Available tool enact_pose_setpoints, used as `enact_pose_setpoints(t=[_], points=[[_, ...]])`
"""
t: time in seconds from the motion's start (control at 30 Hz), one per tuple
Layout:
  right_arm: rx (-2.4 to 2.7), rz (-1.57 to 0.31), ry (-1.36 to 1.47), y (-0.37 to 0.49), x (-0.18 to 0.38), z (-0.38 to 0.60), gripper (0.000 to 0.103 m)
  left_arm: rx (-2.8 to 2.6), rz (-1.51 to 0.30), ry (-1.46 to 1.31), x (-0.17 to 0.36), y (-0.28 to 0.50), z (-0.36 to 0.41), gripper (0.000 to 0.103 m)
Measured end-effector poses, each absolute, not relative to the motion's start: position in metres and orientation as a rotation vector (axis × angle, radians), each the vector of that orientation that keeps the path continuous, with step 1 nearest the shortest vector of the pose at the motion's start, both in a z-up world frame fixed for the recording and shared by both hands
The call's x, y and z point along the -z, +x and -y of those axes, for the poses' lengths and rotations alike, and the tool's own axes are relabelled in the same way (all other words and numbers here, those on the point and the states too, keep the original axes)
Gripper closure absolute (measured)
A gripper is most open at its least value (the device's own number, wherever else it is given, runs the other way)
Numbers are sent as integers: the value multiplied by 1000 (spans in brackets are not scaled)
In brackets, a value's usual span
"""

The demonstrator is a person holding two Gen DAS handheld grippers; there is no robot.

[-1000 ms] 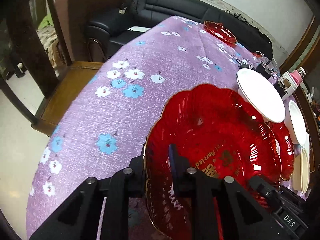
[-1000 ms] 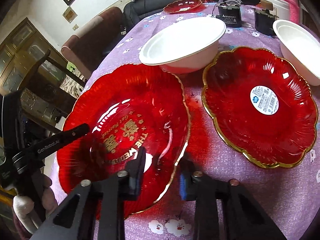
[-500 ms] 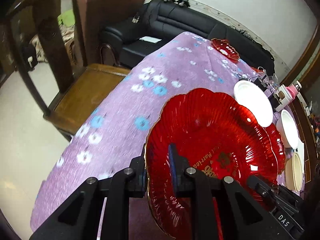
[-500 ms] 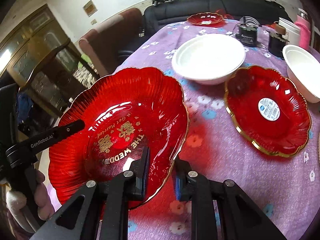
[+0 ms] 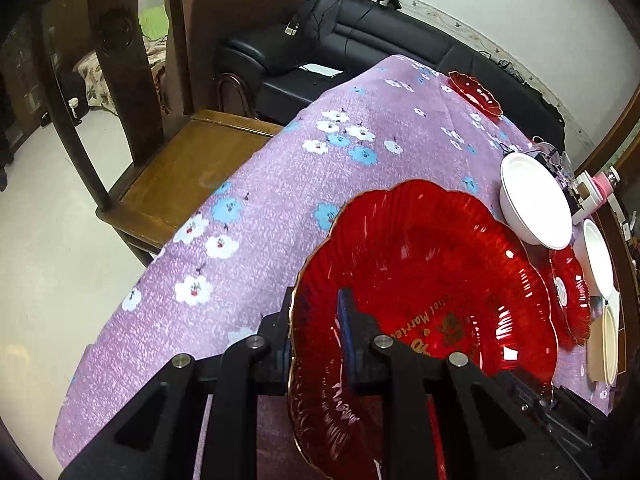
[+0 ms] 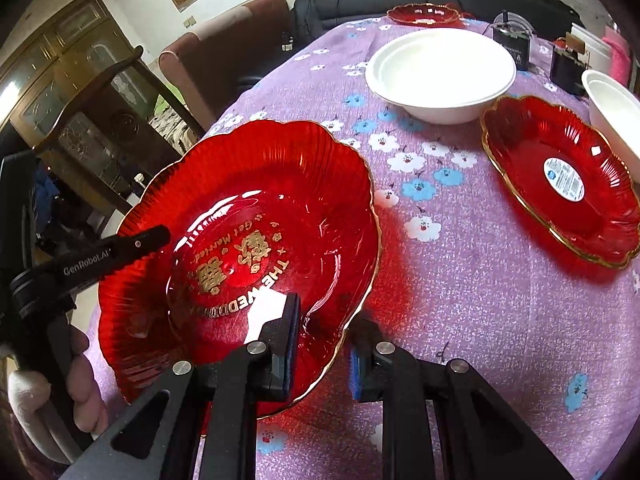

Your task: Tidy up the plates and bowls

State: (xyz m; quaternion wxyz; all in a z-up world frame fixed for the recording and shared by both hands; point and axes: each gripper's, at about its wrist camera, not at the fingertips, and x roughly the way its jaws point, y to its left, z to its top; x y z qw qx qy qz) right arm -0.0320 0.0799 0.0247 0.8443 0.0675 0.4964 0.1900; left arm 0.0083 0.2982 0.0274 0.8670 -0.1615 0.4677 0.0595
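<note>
Held aloft between two tools: the red wedding plate (image 5: pixel 432 272), raised off the purple tablecloth (image 6: pixel 460 280) and drawn back toward the holder. A second ago, rim almost against the dishes ahead; now a band of flowered cloth between.

Far left of the left gripper (image 5: pixel 316 312): a wooden chair (image 5: pixel 172 168) pushed against the table's edge, bare floor beyond. Directly ahead of that tool, open cloth. Jaws clamped on the plate's gold rim, one finger inside the dish and one behind it.

Seen from the right gripper (image 6: pixel 324 332): the plate's left half hanging out past the table edge. Fingers astride the near rim, apparently pinched on it, inner pad on the dish's slope, outer pad just under the gold lip.

Ahead and right of this tool: a white bowl (image 6: pixel 440 68), then a second red plate (image 6: pixel 560 176) with a sticker, flat on the cloth; at far right, another white bowl (image 6: pixel 612 108) close beside that plate. Far ahead, a third red plate (image 6: pixel 424 14).

Likely meaning: plate freed for stacking, probably onto the stickered one. Clear path rightward over cloth; tight spots at both bowls beside the landing place.
</note>
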Motion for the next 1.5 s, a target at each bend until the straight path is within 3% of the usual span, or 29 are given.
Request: enact_pose_setpoints(t=[0.13, 0.2, 0.27, 0.33, 0.4, 0.47, 0.5, 0.87, 1.27, 1.5], points=[[-407, -1043, 135, -33, -25, -82, 79, -146, -981, -343, -26, 9, -300, 81], [-407, -1034, 144, -34, -27, -81, 79, -145, -985, -357, -28, 5, -302, 68], [-409, -1026, 162, -37, -30, -76, 74, -152, -963, -374, -35, -3, -302, 45], [-411, -1001, 178, -40, -35, -69, 58, -172, -936, -378, -43, -11, -302, 42], [-403, -972, 185, -45, -40, -60, 54, -180, -919, -391, -54, -21, -303, 38], [-397, -953, 190, -50, -44, -47, 54, -208, -917, -385, -63, -27, -302, 25], [-389, -942, 191, -53, -46, -40, 54, -217, -910, -377, -69, -31, -299, 24], [-279, -865, 266, -71, -64, 47, 52, -19, -890, -295, -120, -37, -223, 23], [-128, -828, 389, -35, -71, 129, 53, 15, -973, -263, -108, 16, -185, 23], [-163, -826, 432, 23, -73, 115, 52, 25, -988, -269, -108, 71, -177, 23]])
